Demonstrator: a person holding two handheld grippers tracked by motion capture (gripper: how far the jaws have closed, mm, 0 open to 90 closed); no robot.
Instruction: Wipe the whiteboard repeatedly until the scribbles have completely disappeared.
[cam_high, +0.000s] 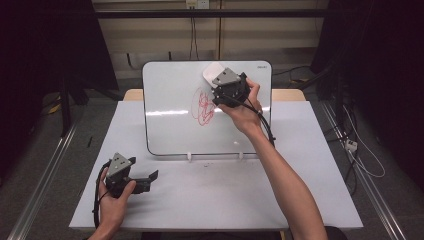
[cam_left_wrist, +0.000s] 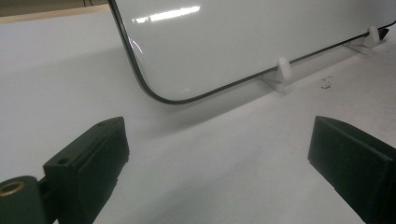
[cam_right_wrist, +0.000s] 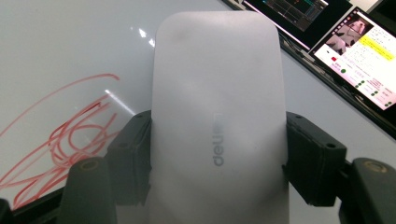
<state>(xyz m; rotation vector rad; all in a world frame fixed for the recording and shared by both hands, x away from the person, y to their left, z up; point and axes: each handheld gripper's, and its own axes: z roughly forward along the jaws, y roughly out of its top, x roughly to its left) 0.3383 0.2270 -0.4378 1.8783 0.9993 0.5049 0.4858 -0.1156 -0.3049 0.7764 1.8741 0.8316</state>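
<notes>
Right gripper (cam_right_wrist: 217, 154) jaws clamped on white eraser (cam_right_wrist: 217, 93) against whiteboard (cam_high: 170, 110), beside red scribble (cam_high: 204, 106), left gripper (cam_left_wrist: 217, 154) jaws wide, empty, low over tabletop (cam_high: 210, 195)

the high view is bright in the middle and falls off to near black at both sides. overhead light puts a long white glare streak across the whiteboard (cam_high: 170, 100), repeated near the top in the left gripper view. the board casts a soft grey shadow on the bench (cam_left_wrist: 210, 163) below it. the close jaws there look soft and grainy. in the right gripper view the eraser (cam_right_wrist: 217, 116) is pale and washed out, with small glints on the board beside it.
</notes>
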